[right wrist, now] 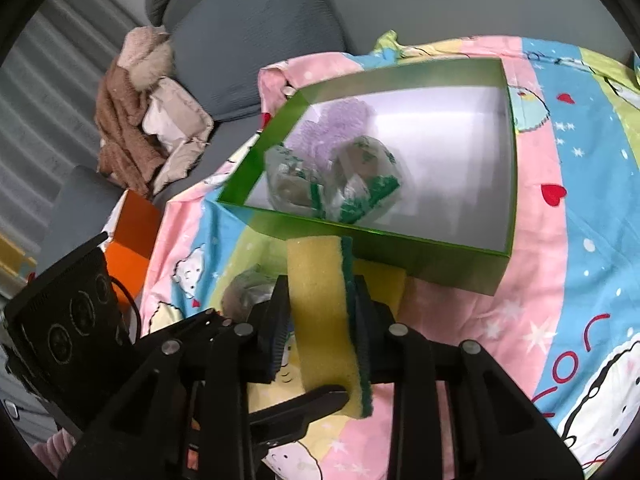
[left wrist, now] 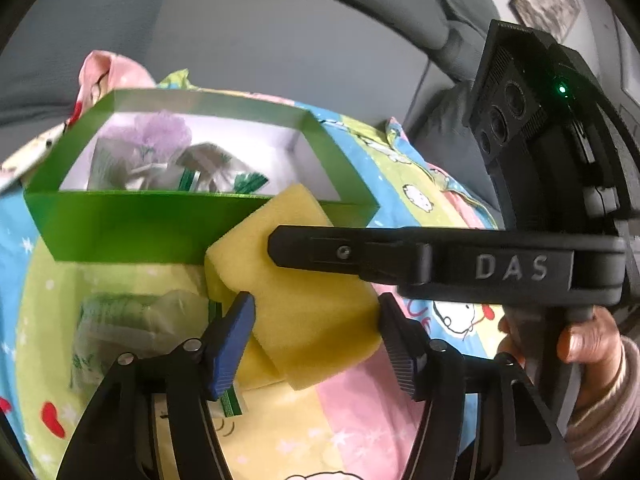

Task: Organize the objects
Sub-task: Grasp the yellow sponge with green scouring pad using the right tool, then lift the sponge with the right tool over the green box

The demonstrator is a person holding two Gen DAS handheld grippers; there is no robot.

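Observation:
A yellow sponge point(right wrist: 316, 312) with a green scouring side stands on edge on the cartoon blanket point(right wrist: 560, 280), just in front of the green box point(right wrist: 440, 264). My right gripper point(right wrist: 320, 280) is shut on its two flat faces. The same sponge point(left wrist: 312, 320) fills the left wrist view, where my left gripper point(left wrist: 314, 300) spans its width with both pads touching its side edges. A right finger point(left wrist: 340, 252) lies across its yellow face. A second yellow sponge point(right wrist: 382, 280) rests behind it against the box. Inside the box are wrapped sponges point(right wrist: 352, 176) and a purple cloth point(right wrist: 336, 124).
One wrapped sponge point(left wrist: 132, 320) lies on the blanket left of my left gripper. A grey sofa cushion point(right wrist: 248, 40), a heap of brown and beige clothes point(right wrist: 136, 120) and an orange box point(right wrist: 132, 240) sit to the left. A person's hand point(left wrist: 580, 340) holds the right gripper's handle.

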